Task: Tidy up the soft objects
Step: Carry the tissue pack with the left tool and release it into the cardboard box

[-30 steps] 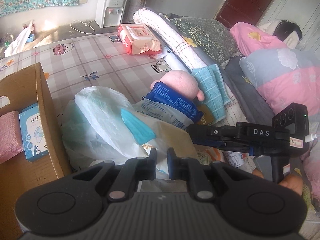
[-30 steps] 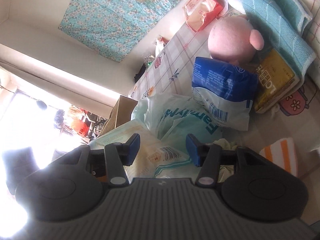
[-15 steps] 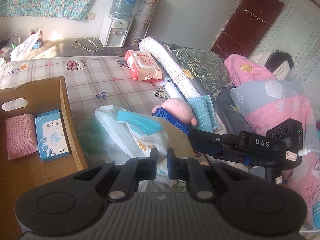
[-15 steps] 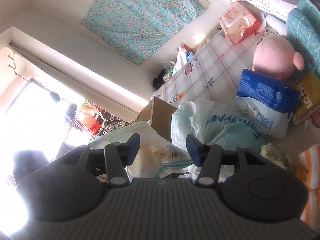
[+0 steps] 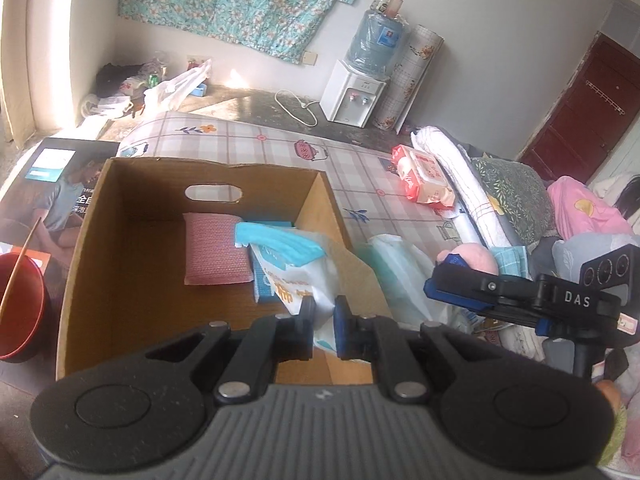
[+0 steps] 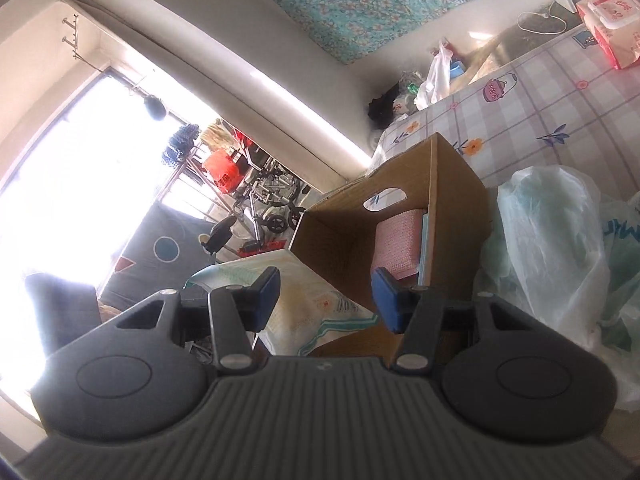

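Note:
A soft white pack with a teal strip [image 5: 292, 276] hangs over the open cardboard box [image 5: 200, 168]. My left gripper [image 5: 323, 312] is shut on the pack's near edge. In the right wrist view the same pack [image 6: 304, 300] fills the gap between the pads of my right gripper [image 6: 326, 300], which grips it at a medium width. The right gripper [image 5: 434, 280] also shows side-on at the right of the left wrist view. Inside the box [image 6: 404, 168] lie a pink woven cloth [image 5: 214, 250] and a small blue carton [image 5: 264, 292].
A crumpled white plastic bag [image 5: 404, 268], a pink plush toy [image 5: 472, 256] and a red wet-wipes pack [image 5: 424, 176] lie on the checked bedsheet. A person in pink [image 5: 580, 208] lies at the right. A red bucket [image 5: 20, 304] stands left of the box.
Both grippers have carried the pack up and to the left, from above the plastic bag to over the box. The box's inside has come fully into the left wrist view.

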A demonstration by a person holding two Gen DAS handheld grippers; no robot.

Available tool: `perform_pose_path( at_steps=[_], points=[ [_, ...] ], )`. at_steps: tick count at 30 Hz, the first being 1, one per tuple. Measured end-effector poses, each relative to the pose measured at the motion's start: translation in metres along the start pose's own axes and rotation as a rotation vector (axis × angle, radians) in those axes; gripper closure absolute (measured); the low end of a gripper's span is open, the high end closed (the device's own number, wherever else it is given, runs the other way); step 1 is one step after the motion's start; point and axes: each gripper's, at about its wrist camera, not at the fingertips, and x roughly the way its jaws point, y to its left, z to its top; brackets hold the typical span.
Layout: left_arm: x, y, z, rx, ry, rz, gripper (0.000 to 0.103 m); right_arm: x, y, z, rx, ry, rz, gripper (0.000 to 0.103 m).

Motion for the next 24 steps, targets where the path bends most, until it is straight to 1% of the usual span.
perform_pose_path(
  at_steps=[2, 6, 8, 11, 12, 14, 18, 20, 22, 23, 24],
  points=[
    [0.008, 0.023, 0.002, -0.036, 0.029, 0.063, 0.093, 0.009, 0.006, -0.003, -0.011, 0.020, 0.004, 0.052],
    [0.035, 0.060, 0.014, -0.072, 0.098, 0.196, 0.093, 0.020, 0.007, -0.008, -0.016, 0.047, -0.001, 0.052],
    [0.056, 0.077, 0.024, -0.066, 0.159, 0.268, 0.093, 0.021, 0.004, -0.008, -0.015, 0.048, -0.010, 0.051],
    [0.092, 0.090, 0.038, -0.045, 0.255, 0.355, 0.093, 0.021, -0.005, -0.005, -0.007, 0.040, -0.022, 0.052],
    [0.103, 0.092, 0.043, -0.031, 0.271, 0.388, 0.093, 0.020, -0.007, -0.005, -0.004, 0.037, -0.025, 0.052],
    [0.120, 0.089, 0.054, 0.018, 0.273, 0.453, 0.093, 0.017, -0.015, -0.003, 0.004, 0.027, -0.029, 0.051],
    [0.152, 0.086, 0.076, 0.018, 0.305, 0.489, 0.093, 0.013, -0.026, 0.000, 0.018, 0.010, -0.038, 0.051],
    [0.164, 0.084, 0.084, 0.002, 0.299, 0.475, 0.092, 0.012, -0.033, 0.002, 0.026, 0.004, -0.044, 0.051],
    [0.173, 0.083, 0.088, -0.017, 0.255, 0.432, 0.087, 0.011, -0.038, 0.002, 0.038, 0.002, -0.047, 0.051],
    [0.174, 0.082, 0.089, -0.022, 0.231, 0.424, 0.080, 0.011, -0.040, 0.002, 0.043, 0.004, -0.049, 0.051],
    [0.173, 0.082, 0.088, -0.039, 0.180, 0.411, 0.075, 0.011, -0.043, 0.002, 0.048, 0.007, -0.052, 0.051]
  ],
)
